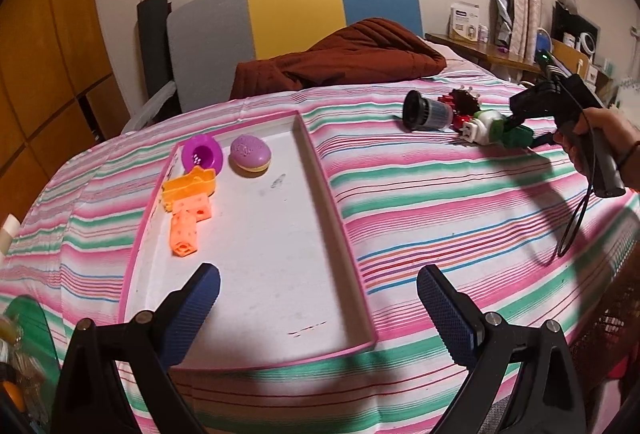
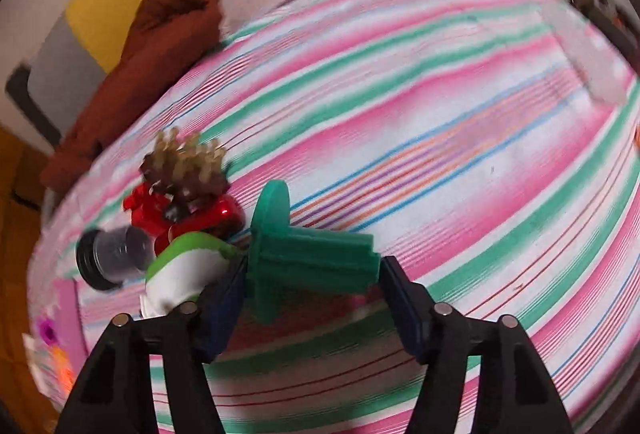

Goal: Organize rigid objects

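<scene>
The left gripper [image 1: 318, 290] hangs over the near end of the pink tray [image 1: 320, 170]; its two blue fingers [image 1: 200, 294] are wide apart and hold nothing. The tray lies on the striped bed cover [image 1: 440, 202]; at its far left end sit a purple cup [image 1: 202, 153], a purple and yellow round toy [image 1: 250, 153], a yellow toy [image 1: 190, 186] and an orange block piece [image 1: 188, 222], all close together; the rest of the tray floor is bare white.

The right gripper [image 2: 312, 294] is over on the right side of the bed, held by a hand [image 1: 600, 142]; its fingers sit on both sides of a green plastic toy [image 2: 304, 254] and press it, so it grips the green toy; the picture there is blurry.

Just beside the green toy is a little pile: a white and green toy [image 2: 184, 274], a red shiny toy [image 2: 200, 218], a brown spiky thing [image 2: 184, 170] on top of the red one, and a grey cup with a black rim [image 2: 112, 258] lying on its side. The pile is well apart from the tray.

A brown blanket [image 1: 344, 58] is bunched up at the far end of the bed.
</scene>
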Demonstrator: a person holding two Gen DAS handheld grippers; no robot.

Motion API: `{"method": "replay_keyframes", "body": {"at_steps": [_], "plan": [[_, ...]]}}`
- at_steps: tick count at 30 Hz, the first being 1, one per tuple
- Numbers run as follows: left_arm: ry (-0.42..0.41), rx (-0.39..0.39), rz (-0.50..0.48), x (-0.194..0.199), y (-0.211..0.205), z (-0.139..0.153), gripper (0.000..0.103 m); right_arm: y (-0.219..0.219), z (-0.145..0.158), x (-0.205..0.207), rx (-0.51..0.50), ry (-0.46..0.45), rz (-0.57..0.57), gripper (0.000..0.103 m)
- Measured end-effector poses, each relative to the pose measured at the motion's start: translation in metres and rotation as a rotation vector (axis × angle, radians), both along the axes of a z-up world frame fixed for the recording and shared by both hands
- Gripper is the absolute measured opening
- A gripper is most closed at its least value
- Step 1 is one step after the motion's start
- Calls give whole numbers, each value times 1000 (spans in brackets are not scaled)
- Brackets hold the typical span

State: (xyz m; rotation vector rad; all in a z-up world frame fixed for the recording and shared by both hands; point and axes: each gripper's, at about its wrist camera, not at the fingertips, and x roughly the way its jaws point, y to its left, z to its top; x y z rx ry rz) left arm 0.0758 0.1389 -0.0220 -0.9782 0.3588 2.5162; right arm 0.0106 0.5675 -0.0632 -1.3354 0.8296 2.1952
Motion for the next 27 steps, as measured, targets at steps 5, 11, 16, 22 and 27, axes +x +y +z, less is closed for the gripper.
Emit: {"method": "replay_keyframes", "body": {"at_steps": [5,11,16,22,27], "plan": [[10,3,-30,-2,15,8,100,-12,5,3,69,-28,35,60],[20,28,-95,-12,54,21,101,-5,3,13,93,-61,-45,58],[22,29,-149,-26,95,25,102,-1,2,18,116,-98,-74,58],[-16,3,-228,-50,156,17,103,10,-6,24,58,-113,-120,57],[-4,6,-282,-71,205,12,103,12,-5,27,41,-101,-130,57]]}}
